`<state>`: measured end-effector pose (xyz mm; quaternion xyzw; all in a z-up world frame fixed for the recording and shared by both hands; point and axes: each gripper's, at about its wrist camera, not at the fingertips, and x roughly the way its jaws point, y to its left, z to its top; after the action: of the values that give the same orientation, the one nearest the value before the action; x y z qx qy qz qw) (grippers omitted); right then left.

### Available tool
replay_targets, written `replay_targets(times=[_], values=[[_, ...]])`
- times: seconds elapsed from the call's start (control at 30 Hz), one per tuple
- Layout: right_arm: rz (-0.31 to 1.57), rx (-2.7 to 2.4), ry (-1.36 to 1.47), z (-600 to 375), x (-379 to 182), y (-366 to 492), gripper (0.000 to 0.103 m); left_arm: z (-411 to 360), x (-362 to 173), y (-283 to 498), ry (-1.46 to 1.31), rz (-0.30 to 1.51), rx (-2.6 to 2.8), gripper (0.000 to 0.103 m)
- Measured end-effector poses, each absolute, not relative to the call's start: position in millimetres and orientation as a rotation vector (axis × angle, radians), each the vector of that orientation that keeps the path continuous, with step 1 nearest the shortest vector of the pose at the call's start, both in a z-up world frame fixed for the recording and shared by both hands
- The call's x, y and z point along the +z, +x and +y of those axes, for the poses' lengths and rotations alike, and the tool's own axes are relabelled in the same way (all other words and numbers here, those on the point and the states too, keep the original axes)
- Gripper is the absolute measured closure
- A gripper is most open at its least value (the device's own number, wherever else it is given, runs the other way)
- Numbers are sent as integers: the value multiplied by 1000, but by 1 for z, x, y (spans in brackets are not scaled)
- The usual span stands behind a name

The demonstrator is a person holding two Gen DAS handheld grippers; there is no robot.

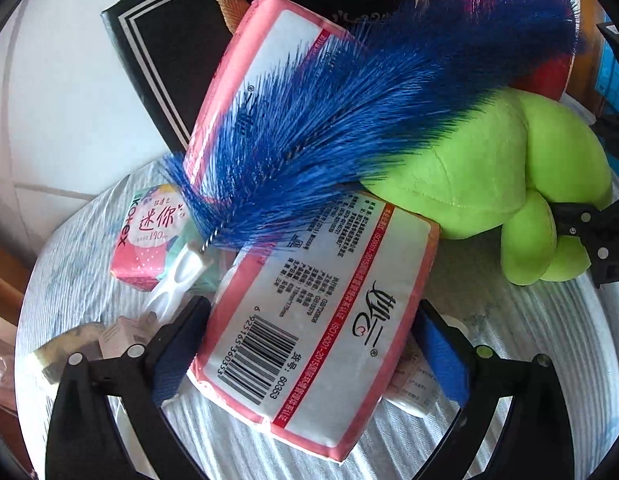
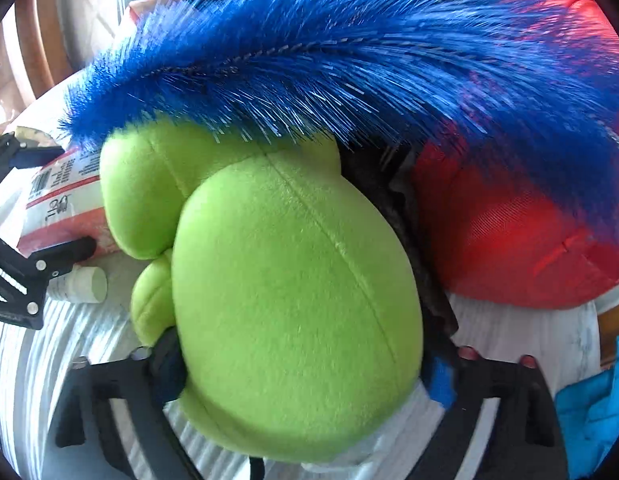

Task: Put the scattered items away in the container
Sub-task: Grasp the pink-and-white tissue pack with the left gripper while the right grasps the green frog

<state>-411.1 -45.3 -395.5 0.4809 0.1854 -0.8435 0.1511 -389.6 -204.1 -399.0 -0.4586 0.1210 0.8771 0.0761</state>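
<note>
One "Kotex" pack, barcoded tissue pack.

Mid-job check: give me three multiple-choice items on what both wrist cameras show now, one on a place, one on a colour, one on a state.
1. The blue bristle duster lies
A. across the pink tissue packs and the toy
B. under the toy
C. on the floor

2. The plush toy is
A. red
B. lime green
C. white

3. The left tongs
A. are shut and empty
B. straddle the pink barcoded tissue pack
C. hold the duster

A: bristles overlap both.
B: green plush fills the right wrist view.
B: a finger stands at each side of the pack.
</note>
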Motion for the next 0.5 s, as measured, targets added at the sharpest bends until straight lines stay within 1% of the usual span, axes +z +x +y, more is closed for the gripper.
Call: replay_targets(times=[0.1, 0.3, 0.5], values=[[502, -2431, 1385, -41, -390, -397, 31, -203, -396, -371, -1375, 331, 2655, 10], [419, -2415, 1437, -33, -383, -362, 32, -208, -391, -331, -1453, 270, 2667, 11], [298, -2391, 1528, -16, -375, -310, 32, -218, -381, -290, -1532, 202, 2663, 11]])
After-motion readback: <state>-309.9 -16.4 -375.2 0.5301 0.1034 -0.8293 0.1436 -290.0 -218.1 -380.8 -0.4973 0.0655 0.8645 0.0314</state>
